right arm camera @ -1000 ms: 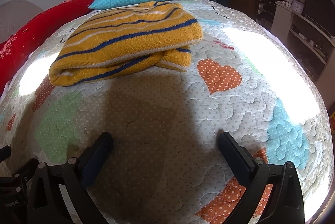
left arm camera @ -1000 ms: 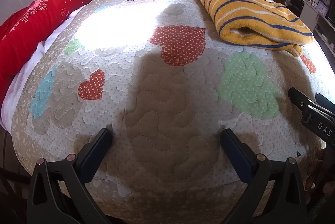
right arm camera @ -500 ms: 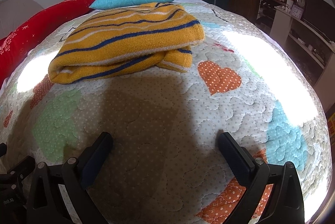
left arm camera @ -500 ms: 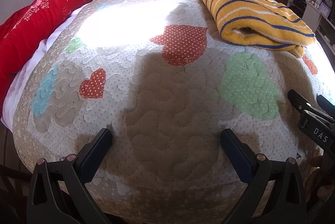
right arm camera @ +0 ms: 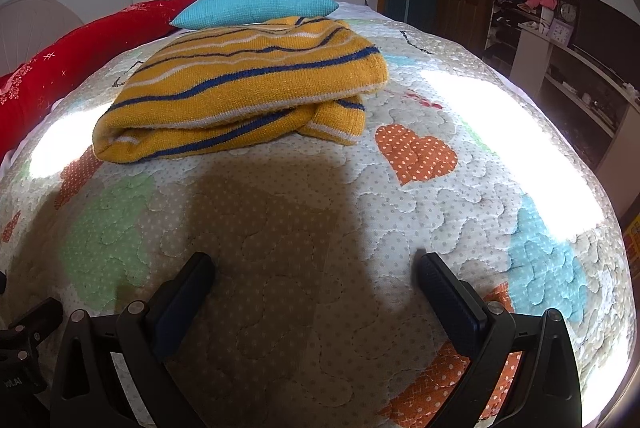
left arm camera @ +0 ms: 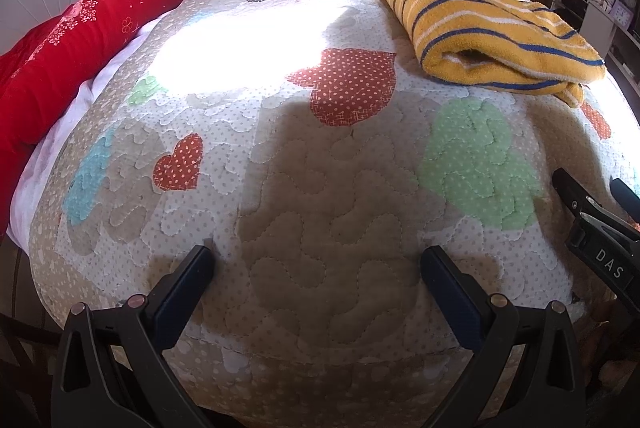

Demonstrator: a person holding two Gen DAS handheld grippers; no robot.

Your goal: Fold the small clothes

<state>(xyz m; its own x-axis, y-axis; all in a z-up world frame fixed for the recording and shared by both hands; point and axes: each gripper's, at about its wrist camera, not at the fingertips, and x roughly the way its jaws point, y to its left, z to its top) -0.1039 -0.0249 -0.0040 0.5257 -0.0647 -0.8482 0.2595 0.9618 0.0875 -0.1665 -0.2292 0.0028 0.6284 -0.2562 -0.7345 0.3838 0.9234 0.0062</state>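
Since a second ago both of my views have crept a little closer to the bed: the yellow striped sweater (right arm camera: 240, 95) sits slightly larger and nearer in the right view, and in the left view it has slid a touch toward the upper right. Nothing on the quilt (left arm camera: 320, 220) itself has shifted. My left claw (left arm camera: 316, 268) is released, its two fingers spread wide over bare quilt with nothing between them, and my right claw (right arm camera: 312, 268) is equally spread and empty. The sweater lies ahead of my right claw and slightly to its left, well apart from the fingertips; from my left claw it is far ahead and off to the right (left arm camera: 492, 39). It is already doubled over into a thick bundle, with a rolled fold showing along its near edge and one cuff or hem poking out at the lower right corner. I judge the fold to be largely done, or at least one garment is. What may be left is tidying that loose corner or fetching another piece, though I see no other small garment on the bed. Beyond the sweater rest a blue pillow (right arm camera: 256, 3) and a long red bolster (left arm camera: 120, 27), neither touching my claws.
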